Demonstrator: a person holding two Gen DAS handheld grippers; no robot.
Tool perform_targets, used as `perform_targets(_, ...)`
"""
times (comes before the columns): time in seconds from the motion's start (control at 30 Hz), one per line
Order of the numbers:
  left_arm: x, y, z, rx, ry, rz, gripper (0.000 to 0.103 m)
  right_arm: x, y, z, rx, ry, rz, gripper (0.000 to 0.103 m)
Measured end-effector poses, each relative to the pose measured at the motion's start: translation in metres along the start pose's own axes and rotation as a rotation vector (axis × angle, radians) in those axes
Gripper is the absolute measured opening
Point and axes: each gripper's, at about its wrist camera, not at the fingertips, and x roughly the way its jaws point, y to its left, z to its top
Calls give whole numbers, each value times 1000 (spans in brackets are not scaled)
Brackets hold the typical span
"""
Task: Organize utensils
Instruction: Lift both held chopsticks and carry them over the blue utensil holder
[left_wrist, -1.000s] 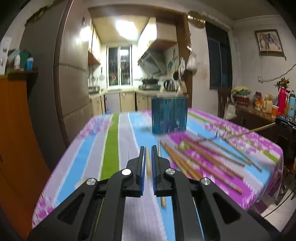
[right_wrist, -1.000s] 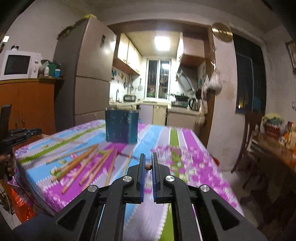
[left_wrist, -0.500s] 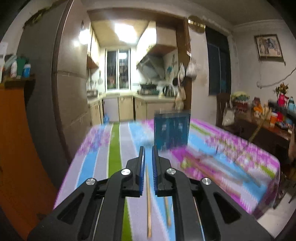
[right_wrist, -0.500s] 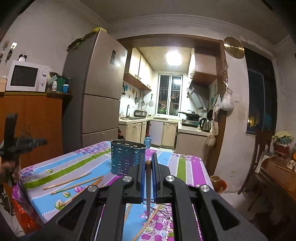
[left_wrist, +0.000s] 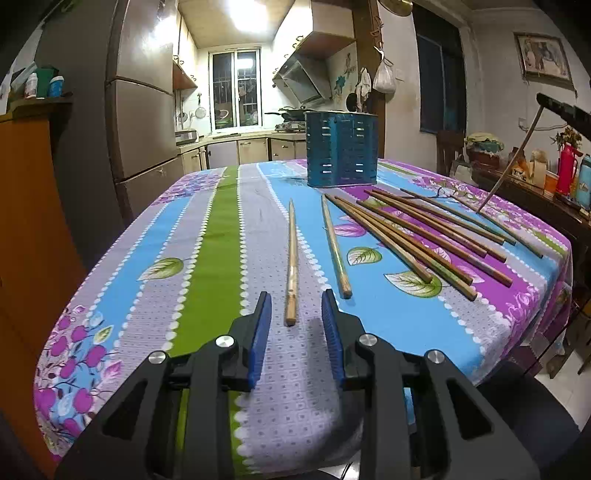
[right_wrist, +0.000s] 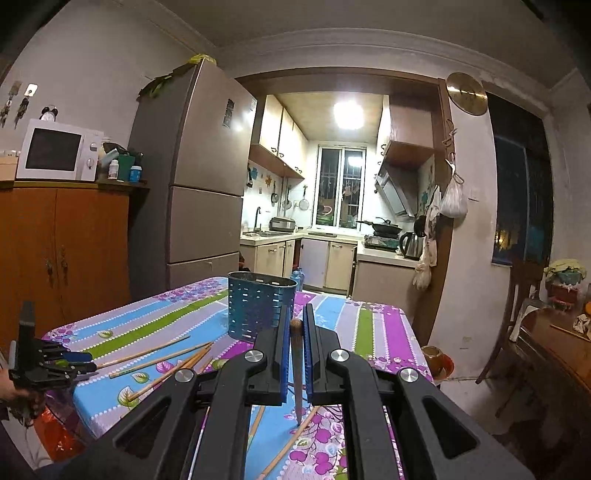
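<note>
A blue perforated utensil holder (left_wrist: 341, 148) stands at the far end of the table; it also shows in the right wrist view (right_wrist: 258, 305). Several wooden chopsticks (left_wrist: 417, 230) lie scattered in front of it. My left gripper (left_wrist: 295, 301) is open, its tips on either side of the near end of one chopstick (left_wrist: 291, 260) that lies on the cloth. My right gripper (right_wrist: 295, 314) is shut on a chopstick (right_wrist: 296, 369) that hangs tip down and touches the table. That held chopstick (left_wrist: 511, 162) also shows at the right of the left wrist view.
The table wears a striped floral cloth (left_wrist: 218, 236). A fridge (right_wrist: 199, 184) and an orange cabinet (right_wrist: 62, 251) with a microwave (right_wrist: 55, 149) stand to the left. A side table with flasks (left_wrist: 565, 168) stands at the right. The kitchen lies beyond.
My left gripper has let go of its chopstick, which now lies on the cloth, and has opened. My right gripper has lifted its chopstick to hang tip down.
</note>
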Motion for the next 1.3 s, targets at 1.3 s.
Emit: perform_targets(1.3,-31,-20,181,71,-377,-20,5,54,-8,46,-11,-18,67,8)
